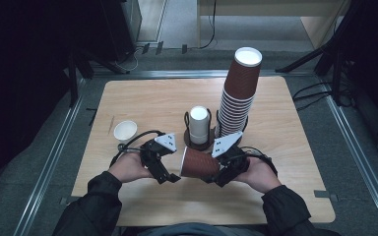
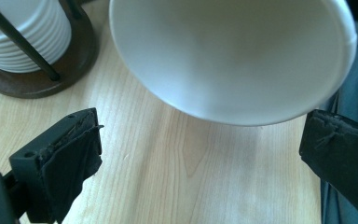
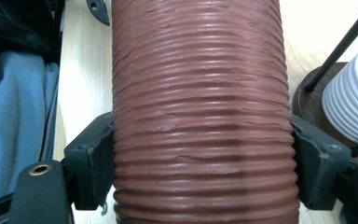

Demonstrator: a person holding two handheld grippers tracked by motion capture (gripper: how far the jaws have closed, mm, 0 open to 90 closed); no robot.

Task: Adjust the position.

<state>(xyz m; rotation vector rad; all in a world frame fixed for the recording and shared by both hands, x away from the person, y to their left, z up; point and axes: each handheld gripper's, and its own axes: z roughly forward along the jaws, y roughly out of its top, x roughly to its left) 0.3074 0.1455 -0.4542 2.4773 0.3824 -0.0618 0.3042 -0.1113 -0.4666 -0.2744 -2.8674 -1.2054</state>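
Note:
A brown ribbed paper cup (image 1: 198, 163) is held sideways just above the table's front middle, with my right gripper (image 1: 219, 173) shut on its body. In the right gripper view the cup (image 3: 200, 107) is squeezed between both jaws. Its mouth points at my left gripper (image 1: 169, 173), which stands open right beside the rim. The cup's white inside (image 2: 233, 51) shows close up in the left gripper view. There my left gripper (image 2: 200, 156) has bare table between its wide-apart jaws.
A tall stack of brown cups (image 1: 239, 91) stands in a wire holder at the back right. Beside it is a shorter white stack (image 1: 199, 124) on a round wooden base (image 2: 42, 81). A small white cup (image 1: 125, 130) sits alone at the left.

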